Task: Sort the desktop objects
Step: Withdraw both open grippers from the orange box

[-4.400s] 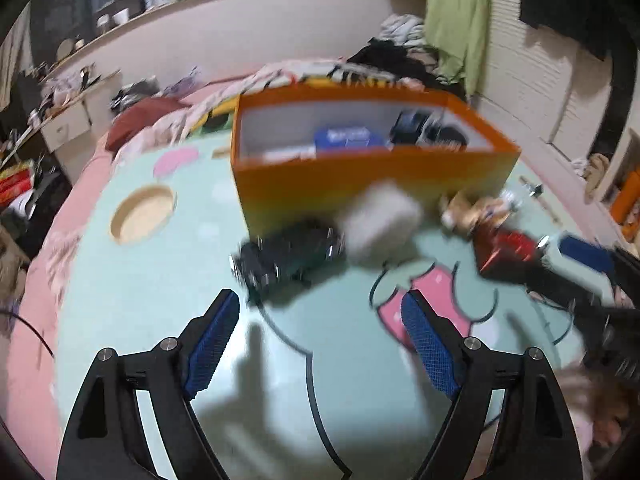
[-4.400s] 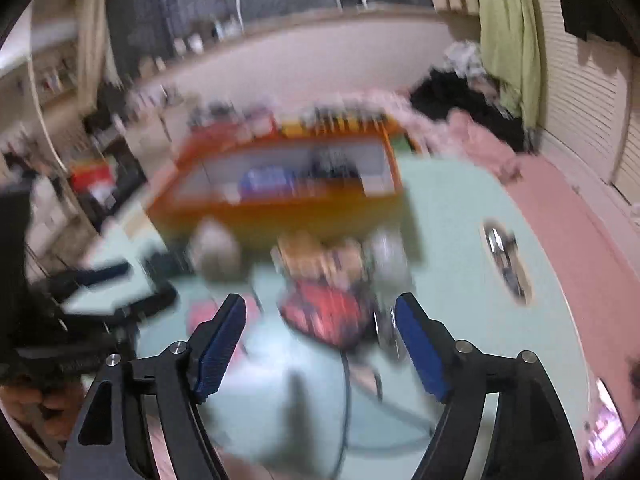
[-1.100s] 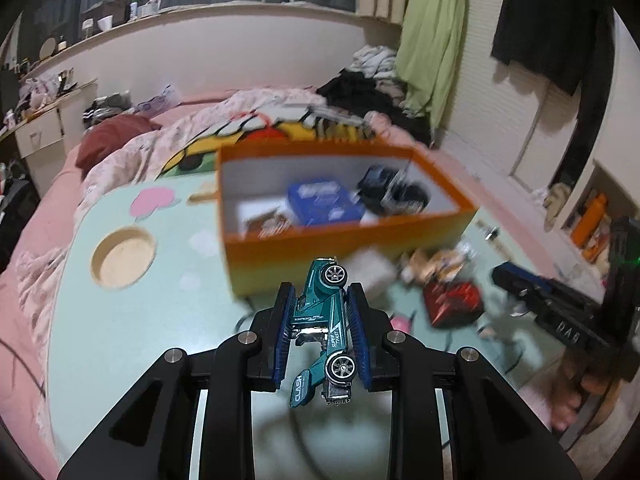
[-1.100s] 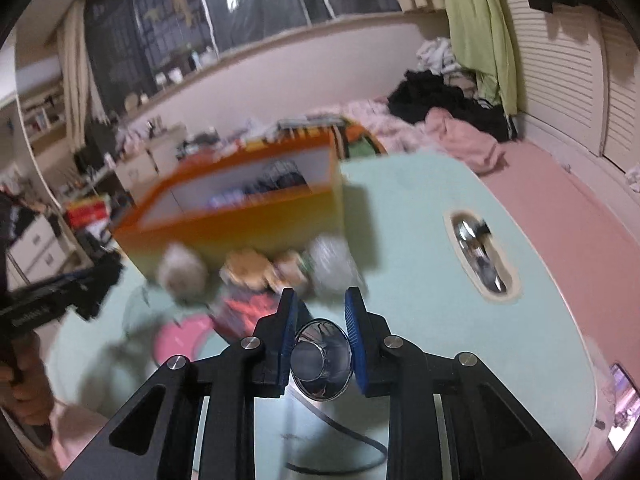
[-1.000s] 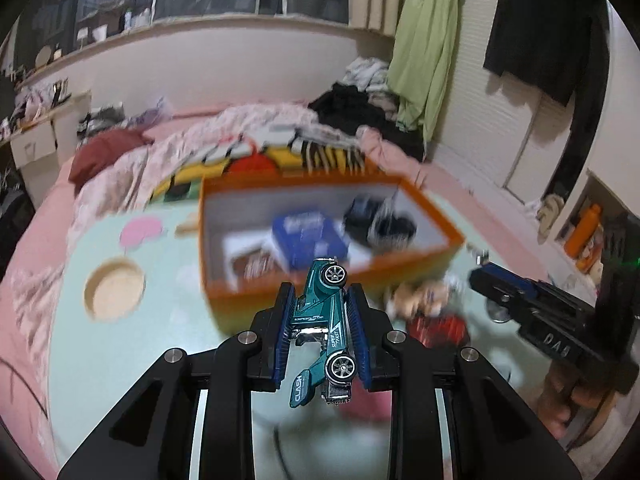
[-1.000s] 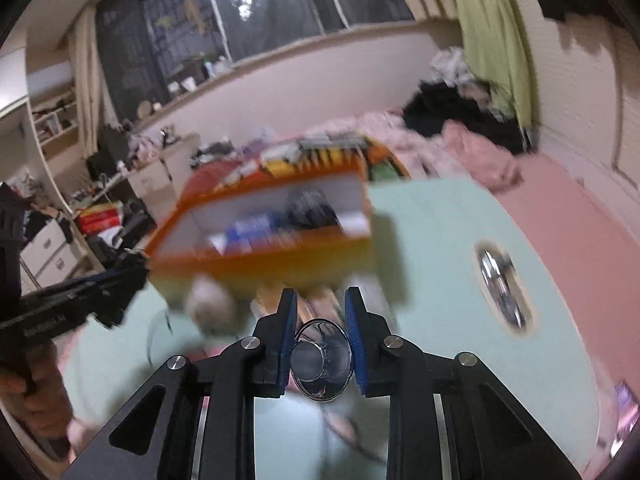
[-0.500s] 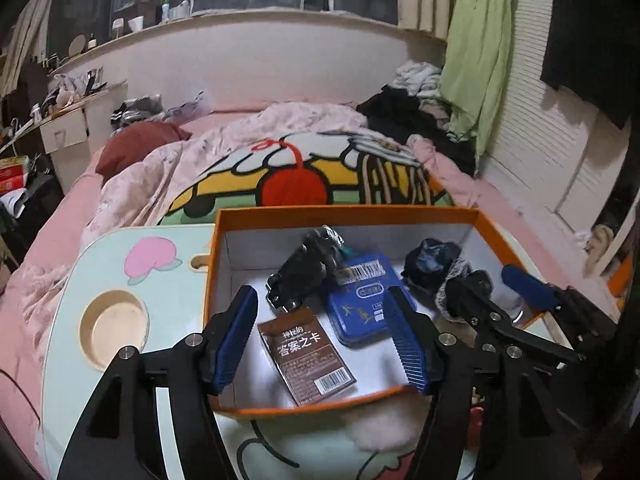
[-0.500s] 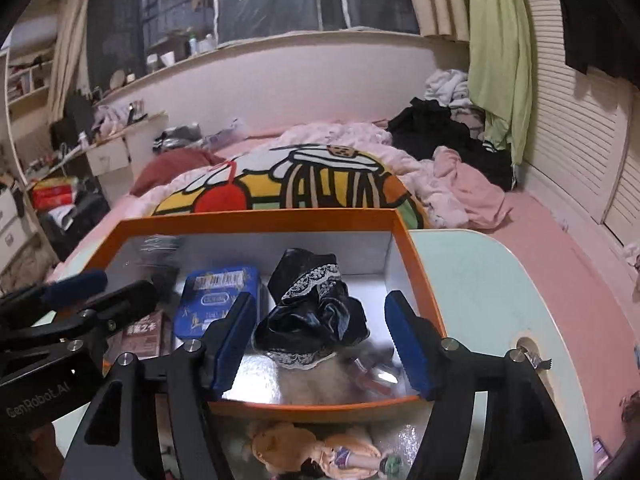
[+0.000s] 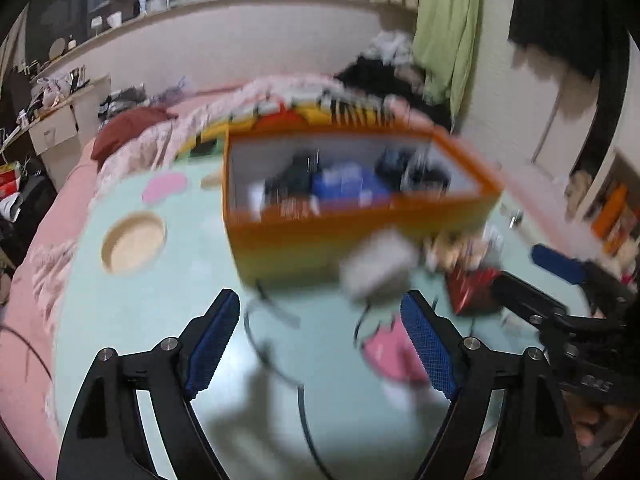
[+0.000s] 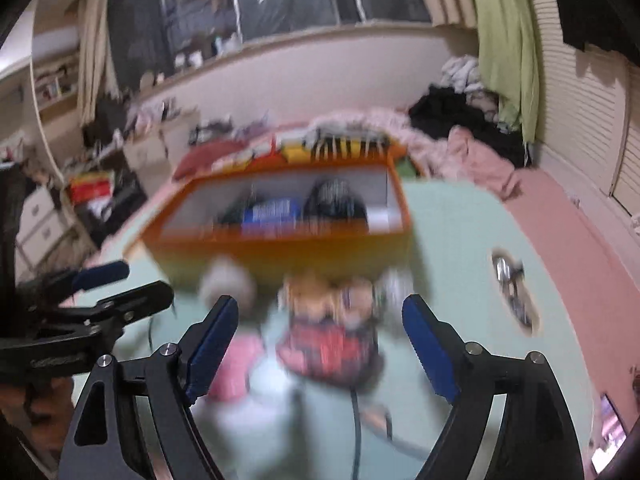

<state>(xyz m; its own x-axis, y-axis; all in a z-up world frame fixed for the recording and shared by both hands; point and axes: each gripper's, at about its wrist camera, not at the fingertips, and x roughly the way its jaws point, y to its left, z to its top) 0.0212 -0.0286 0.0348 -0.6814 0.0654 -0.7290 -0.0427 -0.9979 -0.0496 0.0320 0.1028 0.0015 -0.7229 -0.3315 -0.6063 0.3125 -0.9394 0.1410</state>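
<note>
L gripper (image 9: 320,336) jaws opening, nothing btwn. R gripper (image 10: 318,338) same, empty. Orange box (image 9: 360,236) at 12 o'clock on mint table (image 9: 168,304); red item (image 10: 332,350), white fluffy ball (image 9: 378,266) just in front, blurred.

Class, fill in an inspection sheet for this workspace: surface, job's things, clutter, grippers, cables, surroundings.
Surface: mint-green table with cartoon print.
Job's things: orange box holding blurred items; white fluffy object, doll and red item lie in front of it.
Clutter: recessed cup holder.
Grippers: left gripper and right gripper both opening, nothing between the jaws.
Cables: black cable on table.
Surroundings: bed, green cloth.
</note>
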